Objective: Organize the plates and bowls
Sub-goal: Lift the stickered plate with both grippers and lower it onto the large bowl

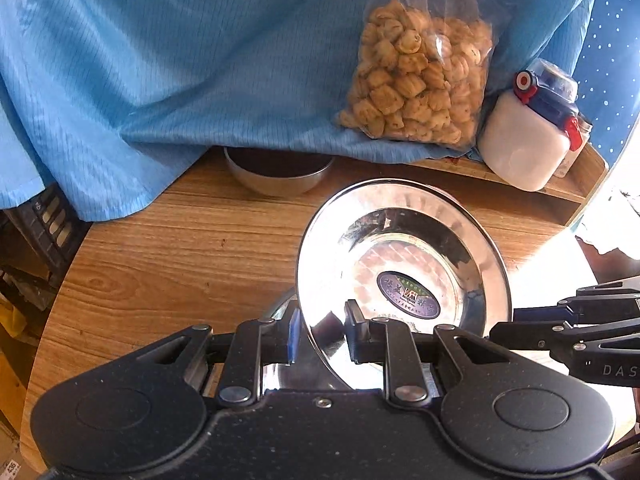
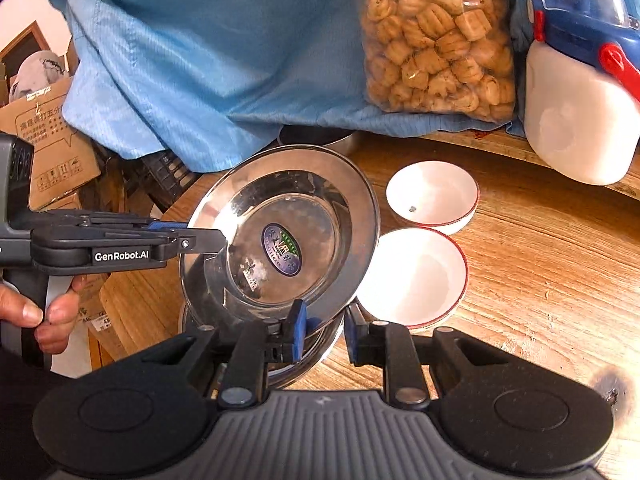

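A shiny steel plate (image 1: 400,240) (image 2: 288,208) with an oval sticker is tilted above the wooden table (image 1: 180,260). My left gripper (image 1: 324,336) is shut on its near rim; in the right wrist view the left gripper (image 2: 222,240) grips the plate's left edge. My right gripper (image 2: 325,332) is shut on the plate's lower rim and enters the left wrist view as the right gripper (image 1: 500,330). Another steel dish (image 1: 280,308) lies under the plate. Two white red-rimmed bowls (image 2: 432,192) (image 2: 416,276) sit to the right. A steel bowl (image 1: 276,176) is half hidden under blue cloth.
Blue cloth (image 1: 160,60) drapes over the table's back. A clear bag of biscuits (image 1: 416,80) and a white bottle with a blue lid (image 1: 528,136) stand at the back right. Cardboard boxes (image 2: 52,140) and a black crate (image 1: 44,220) lie beyond the left edge. A hand (image 2: 40,316) holds the left gripper.
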